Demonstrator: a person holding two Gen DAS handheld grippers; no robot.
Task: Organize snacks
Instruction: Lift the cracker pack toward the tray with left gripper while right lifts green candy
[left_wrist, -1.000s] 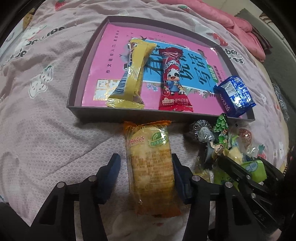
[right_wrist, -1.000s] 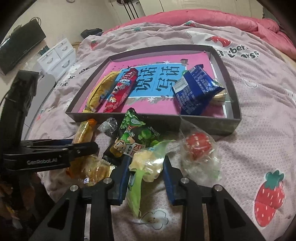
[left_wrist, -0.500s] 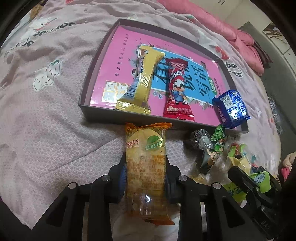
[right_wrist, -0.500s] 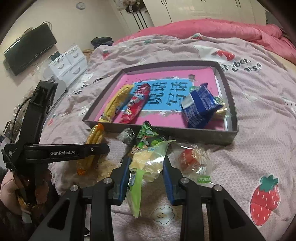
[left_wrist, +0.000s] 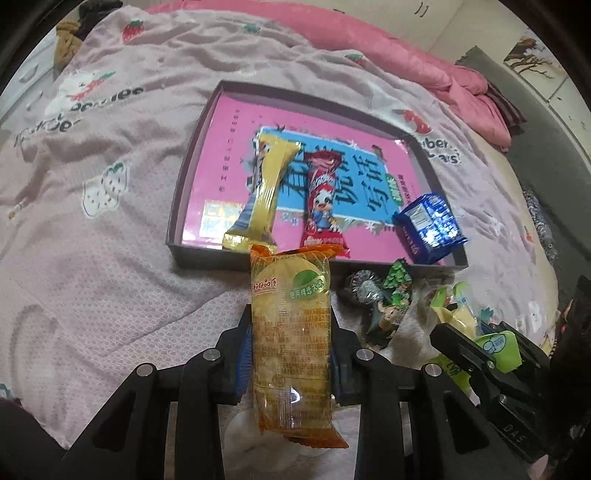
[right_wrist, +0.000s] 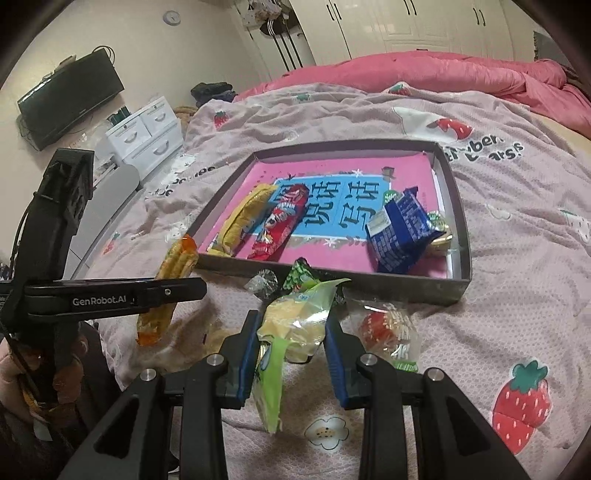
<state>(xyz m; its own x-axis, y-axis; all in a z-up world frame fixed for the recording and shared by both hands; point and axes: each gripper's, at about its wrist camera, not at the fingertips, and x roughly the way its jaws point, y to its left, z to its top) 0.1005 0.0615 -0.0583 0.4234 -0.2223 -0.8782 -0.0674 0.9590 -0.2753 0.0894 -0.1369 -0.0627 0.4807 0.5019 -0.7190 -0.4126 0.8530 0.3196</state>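
While angled down | left gripper (left_wrist: 290, 343) clamps orange packet (left_wrist: 290, 332) | right gripper (right_wrist: 291, 332) clamps green packet (right_wrist: 295, 321)

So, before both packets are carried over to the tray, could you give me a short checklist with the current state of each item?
1. Left gripper shut on the orange-ended cake packet: ok; the jaws have just been closing onto it.
2. Right gripper shut on the green-ended packet: ok.
3. Cake packet clear of the bedspread: ok, the right wrist view shows it hanging in the air.
4. Free floor in the tray: ok, left of the yellow bar.
5. Green-ended packet held securely: cannot tell, its tail dangles below the jaws.
6. Loose snacks outside the tray: not ok, the strawberry candy bag remains out.
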